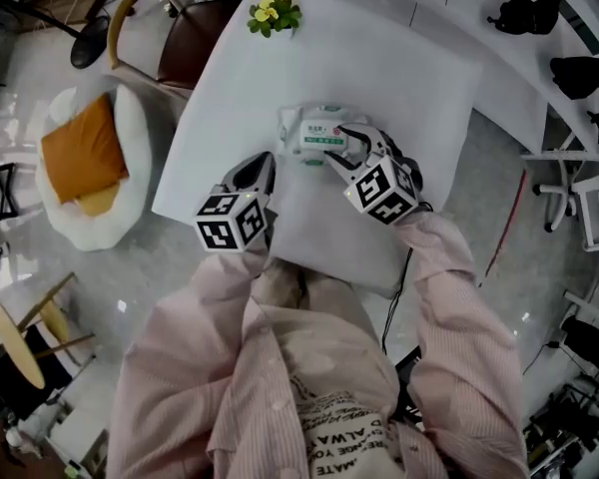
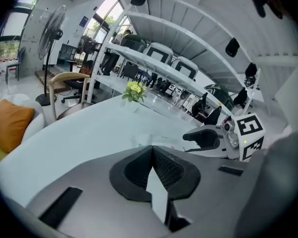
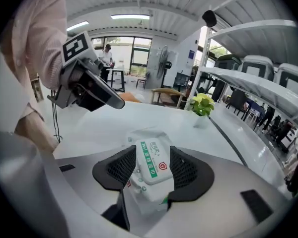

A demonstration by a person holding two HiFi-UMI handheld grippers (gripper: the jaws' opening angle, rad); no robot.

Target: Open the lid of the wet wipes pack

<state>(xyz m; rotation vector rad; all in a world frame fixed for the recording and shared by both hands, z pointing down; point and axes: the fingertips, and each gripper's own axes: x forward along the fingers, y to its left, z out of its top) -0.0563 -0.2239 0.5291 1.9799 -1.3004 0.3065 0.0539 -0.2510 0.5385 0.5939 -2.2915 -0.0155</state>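
The surface is a white table with a rounded edge, bare but for the pack near its middle and a small yellow-flowered plant at the far edge. The right gripper reaches over the pack from the person's side; its jaws stand apart with the pack's white lid (green strip, red mark) between them, the pads touching it on both sides. The left gripper sits just beside, near the pack's near-left corner and not touching it, its jaws pressed together on nothing.

Around the surface lies a glossy pale floor. On the left a round white chair carries an orange cushion, with a brown-seated chair beyond it. The left gripper view shows a standing fan by bright windows and long white shelves overhead.
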